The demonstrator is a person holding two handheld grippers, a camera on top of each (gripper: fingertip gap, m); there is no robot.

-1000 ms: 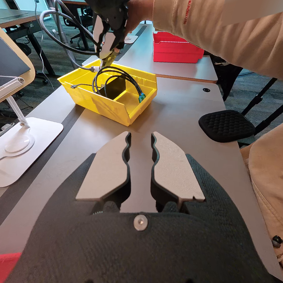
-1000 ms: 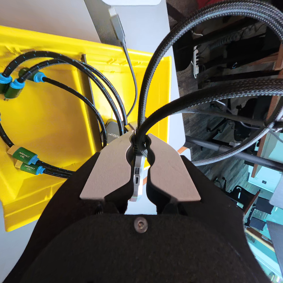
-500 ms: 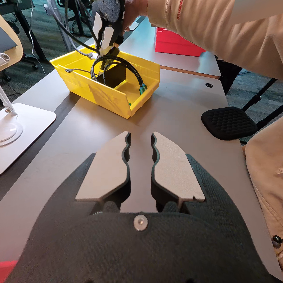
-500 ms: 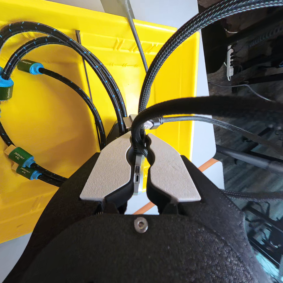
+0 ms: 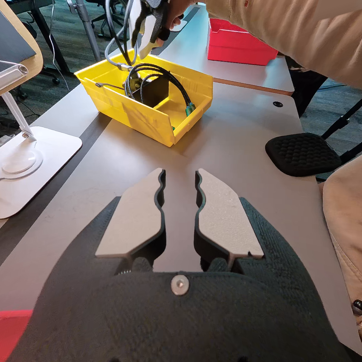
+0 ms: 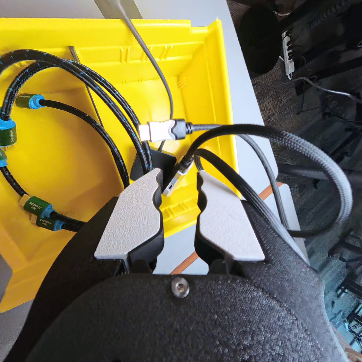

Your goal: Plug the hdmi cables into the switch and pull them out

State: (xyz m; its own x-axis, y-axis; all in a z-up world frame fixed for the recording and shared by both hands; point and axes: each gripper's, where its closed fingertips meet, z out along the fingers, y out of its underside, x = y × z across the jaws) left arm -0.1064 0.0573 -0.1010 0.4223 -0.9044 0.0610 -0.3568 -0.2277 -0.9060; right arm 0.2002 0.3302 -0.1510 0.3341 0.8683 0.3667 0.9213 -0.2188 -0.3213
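Observation:
A yellow bin (image 6: 197,58) holds a small black switch (image 6: 154,162) and black braided HDMI cables with green plugs (image 6: 37,207). My right gripper (image 6: 179,172) is open over the bin's right compartment. A silver plug (image 6: 174,184) on a black braided cable hangs loose between its fingers, leaning toward the left finger. A second silver plug (image 6: 160,130) on a grey cable lies just beyond. In the left wrist view my left gripper (image 5: 180,172) is open and empty above the grey desk, well short of the bin (image 5: 148,121). The right gripper (image 5: 148,50) shows above the bin's far side.
A red bin (image 5: 235,49) stands on the far desk. A black padded armrest (image 5: 301,154) is at the right edge. A white stand base (image 5: 29,166) sits at the left. A person's beige sleeve (image 5: 293,39) crosses the top right. Thick braided cables (image 6: 323,160) loop off the desk edge. My right fingertips sit around 40 cm from my left ones. Between my left fingertips and the black padded armrest (image 5: 301,154) there is roughly 35 cm.
My right gripper has opened and let go of the silver plug, which now hangs loose between the fingers. It also drew back from the switch. The left gripper stayed open.

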